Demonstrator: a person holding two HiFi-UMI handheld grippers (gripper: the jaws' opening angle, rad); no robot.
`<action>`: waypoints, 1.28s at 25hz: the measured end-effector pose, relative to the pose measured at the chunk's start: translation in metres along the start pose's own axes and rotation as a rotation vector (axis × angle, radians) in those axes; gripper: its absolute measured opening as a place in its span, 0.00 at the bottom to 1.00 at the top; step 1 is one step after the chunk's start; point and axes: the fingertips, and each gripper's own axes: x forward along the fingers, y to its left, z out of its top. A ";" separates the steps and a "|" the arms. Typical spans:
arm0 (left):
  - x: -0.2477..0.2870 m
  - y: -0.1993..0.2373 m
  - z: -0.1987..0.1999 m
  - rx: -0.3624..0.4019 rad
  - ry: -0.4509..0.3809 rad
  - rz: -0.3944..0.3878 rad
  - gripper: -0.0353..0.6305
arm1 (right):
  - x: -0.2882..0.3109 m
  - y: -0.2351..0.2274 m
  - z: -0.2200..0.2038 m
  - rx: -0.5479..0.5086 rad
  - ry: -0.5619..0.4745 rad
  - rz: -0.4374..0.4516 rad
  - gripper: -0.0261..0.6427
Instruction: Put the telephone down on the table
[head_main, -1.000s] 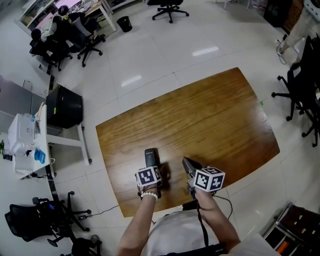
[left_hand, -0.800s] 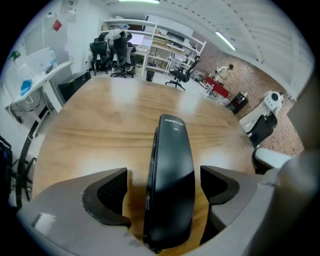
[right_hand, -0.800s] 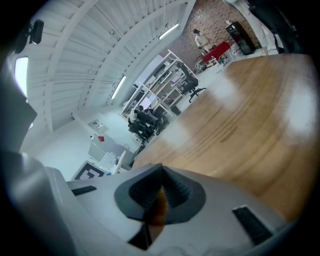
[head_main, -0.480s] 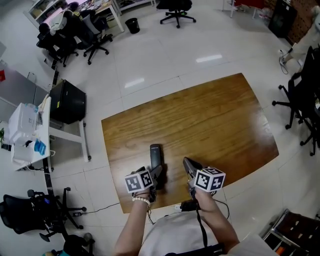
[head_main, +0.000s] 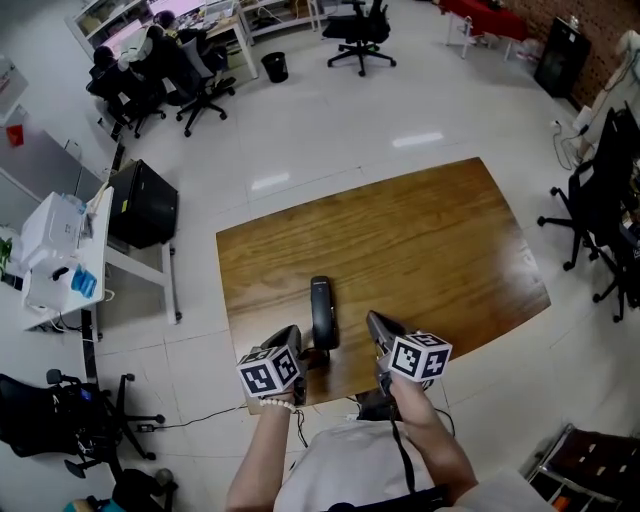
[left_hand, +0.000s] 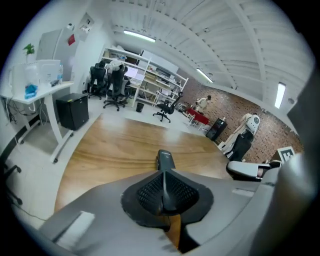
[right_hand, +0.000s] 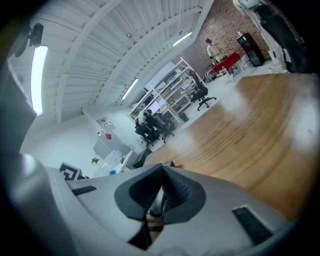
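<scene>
The black telephone handset (head_main: 322, 312) lies flat on the wooden table (head_main: 420, 240), near its front edge. My left gripper (head_main: 292, 340) hangs just behind and left of the handset, lifted off it. Its jaws have just been closing and are now shut, with nothing between them. In the left gripper view the handset (left_hand: 165, 161) lies on the wood beyond the closed left gripper (left_hand: 163, 187). My right gripper (head_main: 372, 320) hovers to the right of the handset, apart from it, and is shut and empty (right_hand: 161, 192).
The table's front edge runs just below both grippers. Left of the table stand a black cabinet (head_main: 145, 205) and a white desk (head_main: 60, 260). Office chairs stand at the right (head_main: 600, 200), at the lower left (head_main: 60, 420) and at the back (head_main: 360, 25).
The left gripper, which was around the handset, has let it go, drawn back toward me and risen, and its jaws have shut. The handset stays on the table. The right gripper rose slightly.
</scene>
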 end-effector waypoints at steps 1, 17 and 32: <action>-0.006 -0.001 -0.002 0.010 -0.004 0.002 0.06 | -0.004 0.006 -0.001 -0.013 -0.003 0.003 0.04; -0.189 -0.019 -0.053 0.039 -0.212 -0.182 0.05 | -0.123 0.136 -0.073 -0.205 -0.137 -0.007 0.04; -0.254 -0.058 -0.118 0.083 -0.171 -0.233 0.05 | -0.208 0.163 -0.150 -0.193 -0.092 -0.023 0.04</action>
